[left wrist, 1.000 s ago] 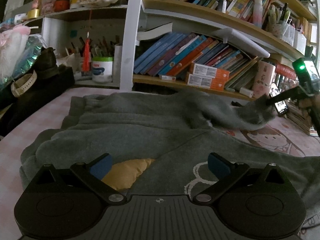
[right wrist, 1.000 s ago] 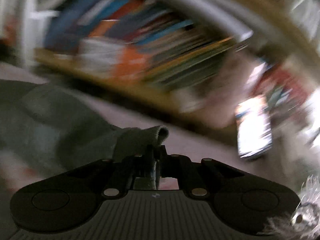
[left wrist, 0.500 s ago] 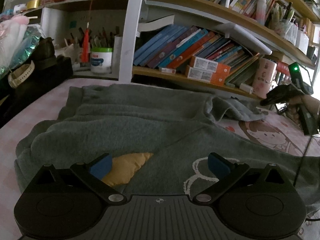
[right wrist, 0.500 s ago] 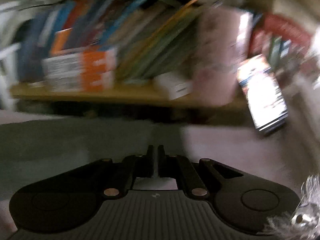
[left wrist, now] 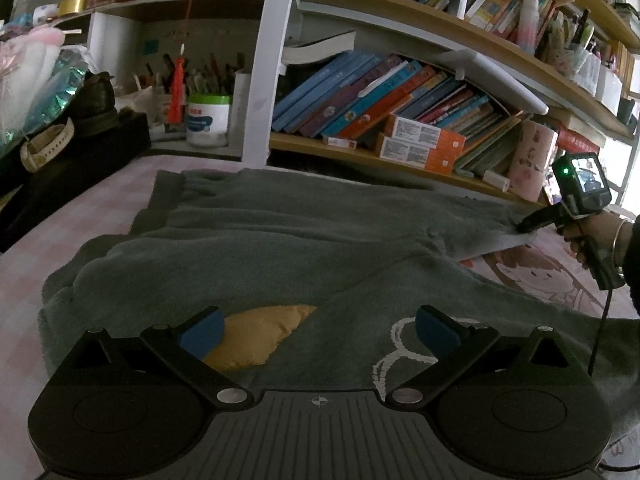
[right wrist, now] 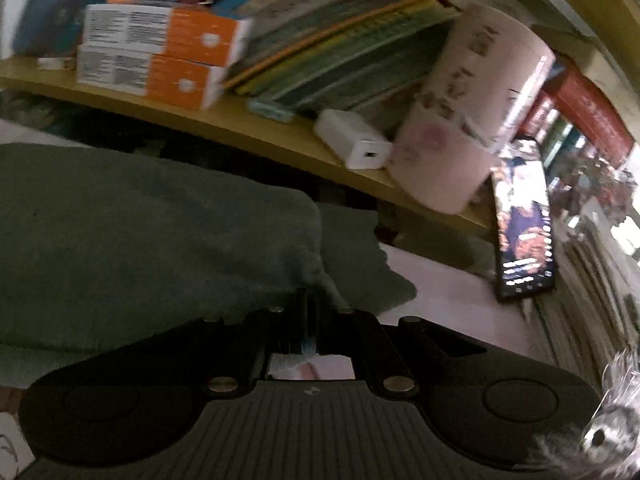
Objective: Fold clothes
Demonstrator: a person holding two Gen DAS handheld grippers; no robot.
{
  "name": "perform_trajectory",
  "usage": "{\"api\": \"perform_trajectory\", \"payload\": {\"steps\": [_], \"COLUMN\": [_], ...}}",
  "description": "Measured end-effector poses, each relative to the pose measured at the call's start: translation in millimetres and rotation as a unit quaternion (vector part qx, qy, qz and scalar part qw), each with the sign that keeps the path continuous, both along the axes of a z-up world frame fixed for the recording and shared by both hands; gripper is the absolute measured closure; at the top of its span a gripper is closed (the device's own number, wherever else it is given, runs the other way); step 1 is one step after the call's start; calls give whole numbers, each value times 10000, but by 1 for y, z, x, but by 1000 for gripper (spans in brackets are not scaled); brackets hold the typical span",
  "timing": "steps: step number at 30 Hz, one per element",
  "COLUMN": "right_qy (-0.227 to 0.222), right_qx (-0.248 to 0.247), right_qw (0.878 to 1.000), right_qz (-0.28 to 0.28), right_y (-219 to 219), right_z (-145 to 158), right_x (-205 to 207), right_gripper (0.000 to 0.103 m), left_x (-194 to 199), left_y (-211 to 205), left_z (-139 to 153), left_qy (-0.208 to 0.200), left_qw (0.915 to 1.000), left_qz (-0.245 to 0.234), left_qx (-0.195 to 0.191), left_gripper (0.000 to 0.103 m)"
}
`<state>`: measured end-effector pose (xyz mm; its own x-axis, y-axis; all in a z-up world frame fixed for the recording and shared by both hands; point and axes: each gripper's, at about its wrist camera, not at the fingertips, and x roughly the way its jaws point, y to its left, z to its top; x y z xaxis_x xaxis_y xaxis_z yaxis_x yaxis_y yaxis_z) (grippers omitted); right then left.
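Note:
A grey sweatshirt [left wrist: 280, 248] with a yellow lining patch [left wrist: 256, 336] and a white outline print [left wrist: 404, 340] lies spread on the pink checked surface [left wrist: 60, 240]. My left gripper [left wrist: 318, 330] is open, low over the near part of the sweatshirt, holding nothing. My right gripper [right wrist: 310, 300] is shut on the cuff end of the grey sleeve [right wrist: 352, 256]. In the left wrist view it [left wrist: 528, 226] holds the sleeve stretched out to the far right, close to the surface.
A bookshelf [left wrist: 400, 120] full of books runs along the back edge. A pink cup [right wrist: 460, 120], a white charger [right wrist: 356, 144] and a lit phone [right wrist: 524, 220] sit near the right gripper. Dark objects and a watch [left wrist: 48, 148] stand at left.
My right gripper has pulled the sleeve out to the right and down, so the sleeve now lies stretched flat. My left gripper has stayed open in place.

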<state>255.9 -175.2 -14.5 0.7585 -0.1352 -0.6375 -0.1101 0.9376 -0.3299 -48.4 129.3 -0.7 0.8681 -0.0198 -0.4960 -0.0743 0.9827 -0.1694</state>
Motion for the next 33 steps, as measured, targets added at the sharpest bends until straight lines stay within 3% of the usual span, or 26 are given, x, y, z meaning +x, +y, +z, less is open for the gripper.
{"api": "perform_trajectory", "payload": {"steps": [2, 5, 8, 10, 14, 19, 22, 29, 33], "right_qy": [-256, -413, -55, 188, 644, 825, 757, 346, 144], "right_qx": [63, 729, 1468, 1674, 1419, 1443, 1453, 959, 711], "right_qw": [9996, 9946, 9796, 9691, 9650, 9617, 9647, 9805, 9868], "right_qz": [-44, 607, 1371, 1804, 2110, 2178, 2061, 1680, 1448], "right_y": [4, 20, 42, 59, 77, 68, 54, -4, -37], "right_z": [10, 26, 34, 32, 16, 29, 36, 36, 36], "right_x": [-12, -36, -56, -68, -85, -102, -127, -219, -272], "right_gripper": [95, 90, 90, 89, 86, 84, 77, 62, 60], "left_x": [0, 0, 0, 0, 0, 0, 0, 0, 1], "left_y": [0, 0, 1, 2, 2, 3, 5, 8, 9], "left_z": [0, 0, 0, 0, -1, 0, -1, -1, -2], "left_qy": [-6, -4, -2, -1, 0, -3, -22, 2, 48], "left_qw": [10000, 10000, 10000, 10000, 10000, 10000, 9999, 9999, 9998], "left_qz": [-6, -15, -6, 3, 18, 16, 42, 76, 164], "left_qx": [-3, -13, -28, -36, -49, -62, -96, -142, -142], "left_gripper": [0, 0, 0, 0, 0, 0, 0, 0, 0]}}
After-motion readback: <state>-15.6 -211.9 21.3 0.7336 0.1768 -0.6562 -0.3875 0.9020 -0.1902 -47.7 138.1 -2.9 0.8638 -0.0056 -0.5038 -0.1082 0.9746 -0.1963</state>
